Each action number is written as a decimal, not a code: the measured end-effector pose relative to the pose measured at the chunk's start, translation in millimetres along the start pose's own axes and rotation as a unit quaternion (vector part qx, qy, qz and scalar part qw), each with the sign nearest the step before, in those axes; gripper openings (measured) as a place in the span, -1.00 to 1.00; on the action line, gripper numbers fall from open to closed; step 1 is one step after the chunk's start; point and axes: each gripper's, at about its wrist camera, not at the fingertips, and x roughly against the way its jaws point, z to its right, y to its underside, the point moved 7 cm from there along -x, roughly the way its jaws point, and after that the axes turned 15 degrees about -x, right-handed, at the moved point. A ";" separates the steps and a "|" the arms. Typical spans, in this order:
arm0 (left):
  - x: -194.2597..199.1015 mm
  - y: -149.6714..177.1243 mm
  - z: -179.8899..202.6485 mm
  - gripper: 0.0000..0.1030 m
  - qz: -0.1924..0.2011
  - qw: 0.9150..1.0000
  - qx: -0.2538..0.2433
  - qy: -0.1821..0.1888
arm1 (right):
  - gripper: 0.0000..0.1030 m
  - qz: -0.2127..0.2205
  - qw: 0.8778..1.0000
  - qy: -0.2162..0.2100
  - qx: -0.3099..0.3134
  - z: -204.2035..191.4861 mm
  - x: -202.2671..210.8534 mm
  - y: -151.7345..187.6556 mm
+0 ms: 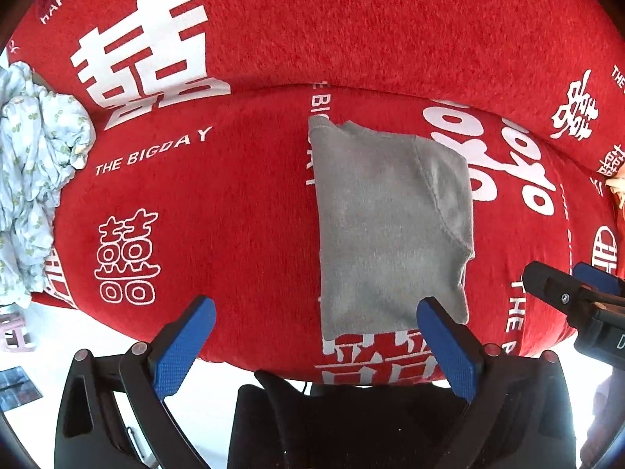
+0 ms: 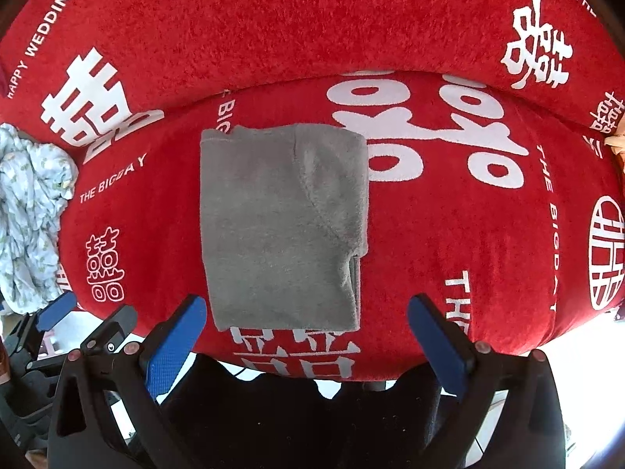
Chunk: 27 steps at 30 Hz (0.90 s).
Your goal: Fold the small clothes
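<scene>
A red bed cover (image 2: 429, 242) carries 1 folded grey garment (image 2: 281, 226); crumpled pale-blue clothes (image 2: 27, 211) lie left of it.

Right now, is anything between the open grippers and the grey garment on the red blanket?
Nothing visible. The grey garment lies folded and bare on the red blanket. Both the left gripper and the right gripper hang open above its near edge, holding nothing. The crumpled pale cloth sits well off to one side, apart from it.

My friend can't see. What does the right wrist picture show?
A folded grey cloth lies flat on a red blanket with white writing. The open right claw holds nothing, and a crumpled pale cloth sits at the left.
</scene>
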 end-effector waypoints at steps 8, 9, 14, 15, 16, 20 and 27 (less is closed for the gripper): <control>-1.2 2.1 0.2 1.00 -0.004 1.000 -0.002 0.000 | 0.99 0.000 1.000 0.002 0.001 -0.1 0.1 -0.5; -1.1 2.4 0.4 1.00 -0.003 1.000 -0.001 0.001 | 0.99 0.001 1.000 0.002 -0.001 0.2 0.4 0.2; -3.2 4.2 -0.5 1.00 -0.008 1.000 0.000 0.005 | 0.99 0.006 1.000 0.006 -0.005 1.6 2.3 2.3; -3.8 4.1 -1.0 1.00 -0.010 1.000 0.000 0.005 | 0.99 0.006 1.000 0.007 -0.006 2.2 1.9 2.5; -4.4 4.5 -0.9 1.00 -0.011 1.000 0.000 0.006 | 0.99 0.006 1.000 0.007 -0.007 2.9 1.8 3.0; -5.5 5.1 -0.4 1.00 -0.013 1.000 0.001 0.007 | 0.99 0.008 1.000 0.009 -0.010 3.2 1.8 5.4; -5.7 4.8 -1.4 1.00 -0.013 1.000 0.000 0.004 | 0.99 0.016 1.000 0.018 -0.004 3.1 3.7 4.6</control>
